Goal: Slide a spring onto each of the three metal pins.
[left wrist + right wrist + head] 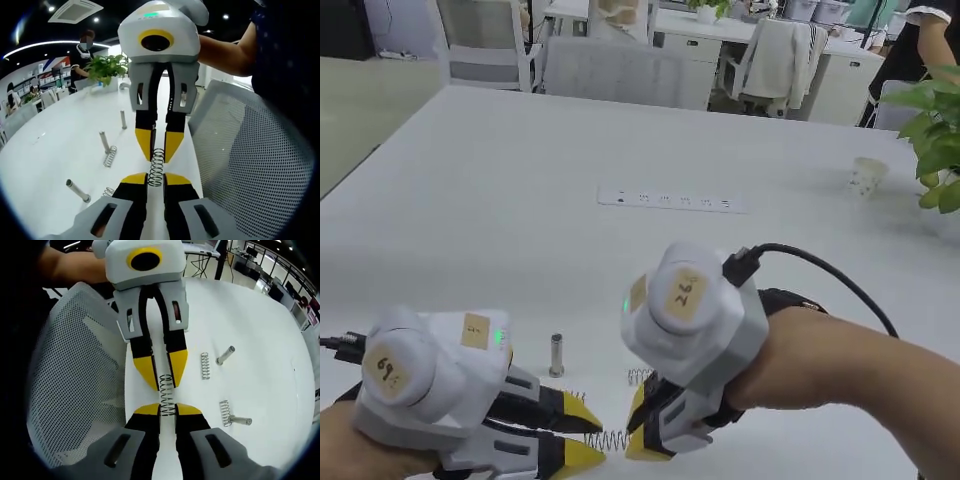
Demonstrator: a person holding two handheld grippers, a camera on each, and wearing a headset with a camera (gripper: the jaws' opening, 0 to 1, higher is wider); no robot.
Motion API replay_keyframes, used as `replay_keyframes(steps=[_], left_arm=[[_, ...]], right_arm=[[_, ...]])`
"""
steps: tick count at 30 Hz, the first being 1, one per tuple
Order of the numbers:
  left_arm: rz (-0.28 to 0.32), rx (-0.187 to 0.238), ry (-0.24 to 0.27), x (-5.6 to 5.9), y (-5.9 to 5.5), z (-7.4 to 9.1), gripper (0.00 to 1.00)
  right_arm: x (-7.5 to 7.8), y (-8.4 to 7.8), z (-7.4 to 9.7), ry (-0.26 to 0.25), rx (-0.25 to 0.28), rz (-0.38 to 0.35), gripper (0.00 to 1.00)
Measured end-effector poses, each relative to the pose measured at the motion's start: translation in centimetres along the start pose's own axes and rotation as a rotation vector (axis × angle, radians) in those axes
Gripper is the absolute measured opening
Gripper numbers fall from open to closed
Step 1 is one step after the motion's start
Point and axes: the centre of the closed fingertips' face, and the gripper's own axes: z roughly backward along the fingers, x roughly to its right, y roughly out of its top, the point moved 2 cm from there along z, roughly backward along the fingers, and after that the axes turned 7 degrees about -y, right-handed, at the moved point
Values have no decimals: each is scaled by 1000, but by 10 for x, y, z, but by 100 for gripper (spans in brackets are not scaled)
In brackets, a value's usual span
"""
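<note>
A thin coil spring (156,167) hangs in the air between two hand-held grippers that face each other tip to tip, low over a white table (520,200). The left gripper (156,178) has its yellow-tipped jaws closed on one end. The right gripper (166,411) is pinched shut on the other end, so the coil runs straight from one pair of tips to the other. This two-ended hold probably serves to keep the floppy coil straight for a handover. With both ends pinched, neither is free to go over a pin, so one gripper would likely have to let go first. Off to one side of the joined tips, farther out on the table from the person, are three short metal pins. A far pin (122,120) stands alone, a middle pin (104,141) has a loose spring (110,156) just beside it, and a near pin (77,190) has a second loose spring (107,191) close by. None appears to wear a spring yet, though the fisheye bend makes this hard to confirm. The path from the grippers to the pins looks open, but the loose springs lie close enough to be knocked. On the opposite side of the tips, very near, is a mesh chair back (75,390). Well beyond the grippers are a power strip (670,200), a paper cup (865,177) and a leafy plant (935,140).
</note>
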Motion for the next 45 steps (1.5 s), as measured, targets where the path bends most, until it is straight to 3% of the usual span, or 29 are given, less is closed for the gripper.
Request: replay_keyframes(steps=[15, 23, 45], left_arm=[[-17, -20, -29, 2, -2, -7, 2], [-2, -10, -25, 2, 1, -5, 1], [-12, 26, -15, 5, 12, -2, 1]], right_arm=[[-2, -6, 1, 6, 7, -5, 9], [0, -5, 3, 2, 40, -30, 10], [-3, -14, -4, 11, 47, -56, 9]])
